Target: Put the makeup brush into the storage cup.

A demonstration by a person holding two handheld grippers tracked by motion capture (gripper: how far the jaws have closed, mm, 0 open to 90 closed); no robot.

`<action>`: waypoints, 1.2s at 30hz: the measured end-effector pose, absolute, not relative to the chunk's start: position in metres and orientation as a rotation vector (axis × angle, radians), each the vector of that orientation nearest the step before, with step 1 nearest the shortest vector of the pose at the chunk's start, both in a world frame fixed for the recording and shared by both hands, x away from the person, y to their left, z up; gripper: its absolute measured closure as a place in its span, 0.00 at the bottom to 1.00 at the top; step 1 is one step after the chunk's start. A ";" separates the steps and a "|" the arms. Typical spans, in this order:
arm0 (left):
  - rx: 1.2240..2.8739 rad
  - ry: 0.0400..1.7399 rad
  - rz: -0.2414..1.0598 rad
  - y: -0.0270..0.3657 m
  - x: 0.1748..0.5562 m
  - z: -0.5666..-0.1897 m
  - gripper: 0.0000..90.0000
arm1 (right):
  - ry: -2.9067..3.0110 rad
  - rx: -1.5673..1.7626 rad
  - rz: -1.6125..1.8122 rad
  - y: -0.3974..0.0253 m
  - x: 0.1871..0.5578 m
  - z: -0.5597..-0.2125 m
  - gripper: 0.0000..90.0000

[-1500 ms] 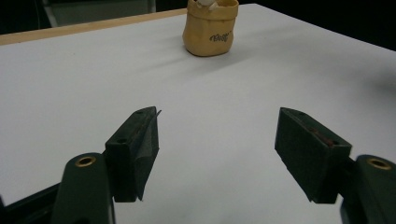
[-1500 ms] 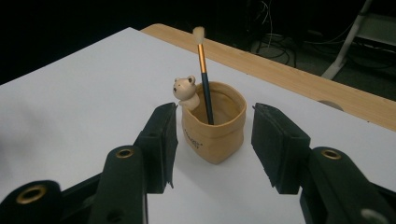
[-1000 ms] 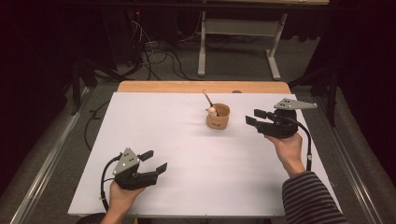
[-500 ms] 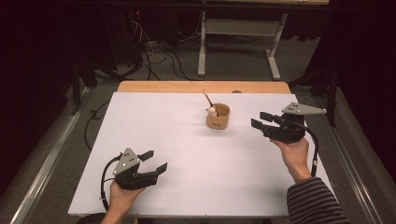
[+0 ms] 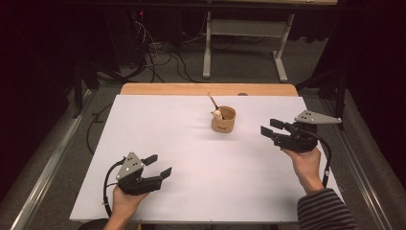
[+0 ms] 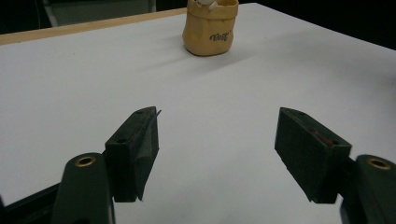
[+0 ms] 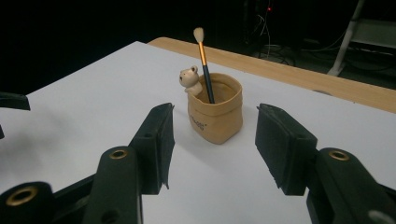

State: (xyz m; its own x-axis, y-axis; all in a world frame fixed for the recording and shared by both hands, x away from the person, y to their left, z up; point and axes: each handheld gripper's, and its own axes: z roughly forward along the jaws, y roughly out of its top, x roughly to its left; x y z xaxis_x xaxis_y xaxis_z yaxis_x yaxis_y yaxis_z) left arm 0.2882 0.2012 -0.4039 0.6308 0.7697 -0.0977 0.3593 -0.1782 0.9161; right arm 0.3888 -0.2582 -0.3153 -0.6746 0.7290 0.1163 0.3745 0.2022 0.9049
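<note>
Tan and soft-looking, the small pouch cup (image 7: 215,113) stands upright on the white table (image 5: 158,129), near the far edge and a little to the right of the middle. A thin brush (image 7: 203,56) and a tiny bear figure (image 7: 191,80) stick out of it. My right gripper (image 5: 276,132) points at it with jaws wide apart, near but not touching. I think I should come in low and level, so both jaws pass around the cup's body, under the brush. My left gripper (image 5: 157,166) rests open, well apart, near my edge.
</note>
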 end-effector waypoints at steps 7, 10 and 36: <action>1.780 0.915 0.477 0.201 0.288 -0.404 0.35 | 2.129 1.042 1.476 -0.264 0.383 -0.316 0.54; 1.779 0.917 0.478 0.201 0.289 -0.404 0.34 | 2.122 1.038 1.483 -0.266 0.380 -0.317 0.54; 1.773 0.924 0.472 0.201 0.289 -0.404 0.34 | 2.127 0.998 1.524 -0.273 0.350 -0.321 0.52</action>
State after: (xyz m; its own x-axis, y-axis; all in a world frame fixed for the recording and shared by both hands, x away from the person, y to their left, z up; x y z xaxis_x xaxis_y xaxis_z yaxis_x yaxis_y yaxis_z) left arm 0.2889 0.2015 -0.4044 0.6263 0.7721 -0.1075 0.3652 -0.1688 0.9155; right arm 0.3503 -0.2729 -0.3206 -0.6956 0.7079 0.1225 0.3436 0.1780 0.9221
